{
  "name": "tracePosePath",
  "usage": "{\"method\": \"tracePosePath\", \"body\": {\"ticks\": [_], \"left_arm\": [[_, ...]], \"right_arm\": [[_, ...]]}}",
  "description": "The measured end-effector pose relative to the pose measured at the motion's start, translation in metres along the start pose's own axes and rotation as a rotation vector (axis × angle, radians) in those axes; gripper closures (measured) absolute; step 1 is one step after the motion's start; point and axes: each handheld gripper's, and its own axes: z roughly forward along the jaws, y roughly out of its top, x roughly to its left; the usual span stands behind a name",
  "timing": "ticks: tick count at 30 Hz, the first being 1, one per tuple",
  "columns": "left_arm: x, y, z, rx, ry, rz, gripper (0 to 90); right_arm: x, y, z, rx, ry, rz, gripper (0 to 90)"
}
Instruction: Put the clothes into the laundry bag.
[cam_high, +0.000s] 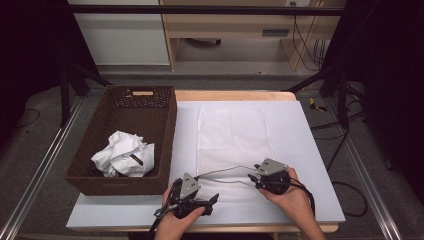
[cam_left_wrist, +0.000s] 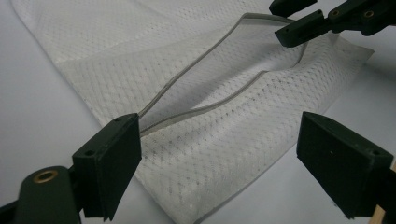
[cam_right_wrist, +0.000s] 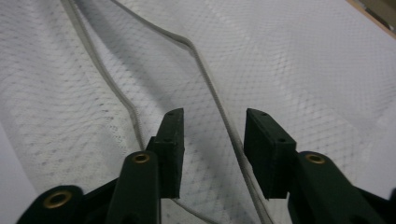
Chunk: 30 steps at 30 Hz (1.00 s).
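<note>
The white mesh laundry bag (cam_high: 235, 145) lies flat on the counter (cam_high: 310, 165), just right of the brown wicker basket (cam_high: 150, 125). Both hand-held grippers sit at its near, gaping edge: the left hand-held gripper (cam_left_wrist: 219, 154) is spread wide and gripping nothing. The right hand-held gripper (cam_right_wrist: 212, 140) straddles the bag's grey trim (cam_right_wrist: 224, 126), jaws not closed.

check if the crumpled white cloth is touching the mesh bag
Apart: the high view shows the crumpled white cloth inside the basket, whose wall separates it from the mesh bag.

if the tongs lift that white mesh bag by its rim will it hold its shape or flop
Probably flop: the mesh bag lies flat on the table, and its grey rim already bows into a wavy open mouth. It looks thin and see-through, so likely very light. The right tongs straddle one rim edge with jaws apart; a narrow, smooth-looking edge like that might slip from a loose pinch.
</note>
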Motion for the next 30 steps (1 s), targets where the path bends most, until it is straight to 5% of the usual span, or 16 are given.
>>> {"method": "tracePosePath", "body": {"ticks": [4,9,15,30], "left_arm": [[0.001,0.000,-0.001,-0.005,0.002,-0.002,14.6],[0.000,-0.001,-0.002,0.000,-0.001,0.001,14.6],[0.000,0.000,-0.003,-0.003,0.002,0.003,14.6],[-0.003,-0.002,-0.002,0.013,-0.007,0.006,14.6]], "right_arm": [[0.005,0.000,0.001,0.026,0.040,-0.030,68.9],[0.004,0.004,0.009,0.022,-0.007,-0.039,63.2],[0.005,0.010,0.022,0.040,-0.002,-0.053,64.4],[0.005,0.021,0.020,0.027,-0.041,-0.026,88.2]]}}
